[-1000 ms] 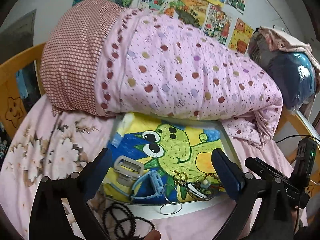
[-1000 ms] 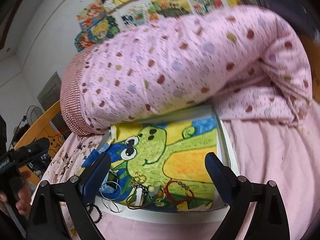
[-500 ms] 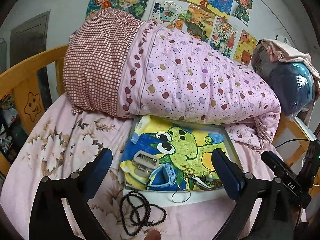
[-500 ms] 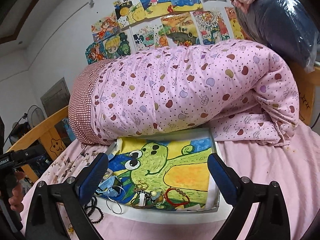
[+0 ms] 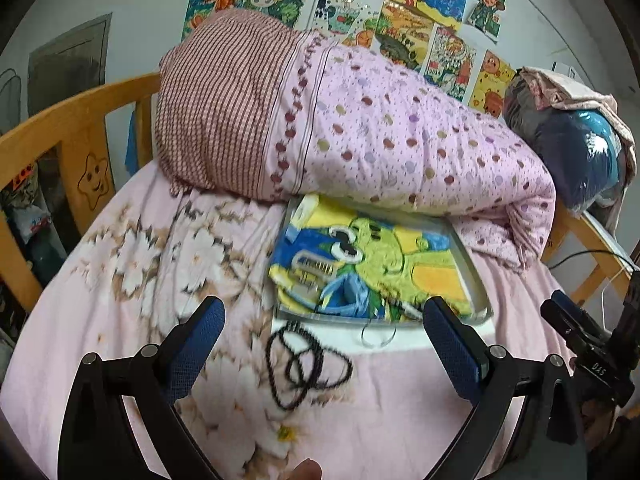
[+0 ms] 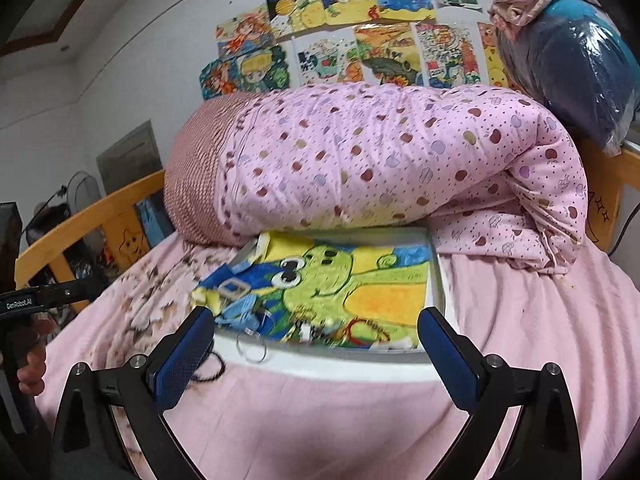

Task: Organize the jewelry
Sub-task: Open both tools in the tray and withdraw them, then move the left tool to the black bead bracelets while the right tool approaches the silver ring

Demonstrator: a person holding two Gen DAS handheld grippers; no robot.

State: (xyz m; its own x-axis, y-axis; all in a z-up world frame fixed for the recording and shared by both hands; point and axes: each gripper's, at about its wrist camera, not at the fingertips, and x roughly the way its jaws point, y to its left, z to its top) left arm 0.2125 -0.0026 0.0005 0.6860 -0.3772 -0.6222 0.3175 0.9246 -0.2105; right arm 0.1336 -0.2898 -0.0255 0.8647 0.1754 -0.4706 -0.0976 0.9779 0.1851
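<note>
A white tray [image 5: 476, 280] with a green frog picture lies on the pink bed, also in the right wrist view [image 6: 440, 284]. Jewelry is heaped at its near edge: a blue strap [image 5: 344, 292], a silver buckle [image 6: 232, 289], a red bracelet [image 6: 366, 330] and a thin silver ring [image 6: 251, 347] hanging over the rim. A black bead necklace [image 5: 304, 364] lies coiled on the sheet in front of the tray. My left gripper [image 5: 324, 344] is open and empty, above the necklace. My right gripper [image 6: 316, 352] is open and empty before the tray.
A rolled pink dotted quilt [image 5: 380, 140] lies behind the tray and overlaps its far edge. A wooden bed rail [image 5: 60, 124] runs along the left. A dark blue bundle [image 5: 576, 148] sits at the right. Drawings [image 6: 340, 32] cover the wall.
Both grippers have pulled back and up from the tray, so more of the bed shows. The left one has swung left, and the black necklace now lies between its fingers.
</note>
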